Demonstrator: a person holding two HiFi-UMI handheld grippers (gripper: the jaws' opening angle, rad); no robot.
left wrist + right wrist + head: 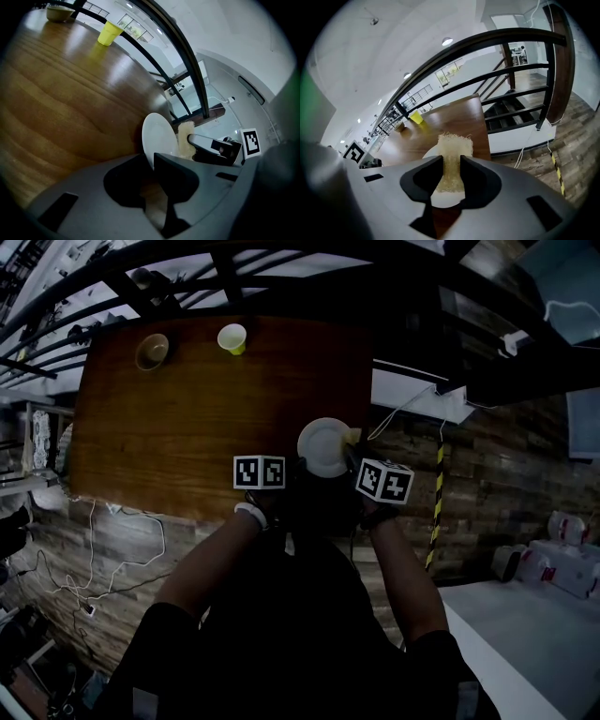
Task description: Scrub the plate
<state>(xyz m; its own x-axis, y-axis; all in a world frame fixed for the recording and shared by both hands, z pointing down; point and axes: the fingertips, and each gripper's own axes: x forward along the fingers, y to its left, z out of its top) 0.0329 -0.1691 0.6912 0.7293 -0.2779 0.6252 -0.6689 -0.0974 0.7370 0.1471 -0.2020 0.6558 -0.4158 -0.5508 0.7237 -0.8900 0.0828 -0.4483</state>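
Note:
A white plate (pixel 323 446) is held on edge over the near right corner of the wooden table (pixel 187 418). My left gripper (pixel 153 165) is shut on the plate (pixel 158 138) at its lower rim. My right gripper (pixel 451 174) is shut on a pale fibrous loofah sponge (pixel 452 159), which stands up between the jaws. In the left gripper view the sponge (pixel 185 139) sits against the plate's right face, with the right gripper (pixel 213 146) behind it. The plate (pixel 445 199) shows just below the sponge in the right gripper view.
A yellow cup (pixel 232 337) and a brown bowl (pixel 152 351) stand at the table's far side. A dark railing (pixel 487 51) runs beyond the table. The table's right edge drops to a wood-plank floor (pixel 487 474) with cables and a striped pole (pixel 436 507).

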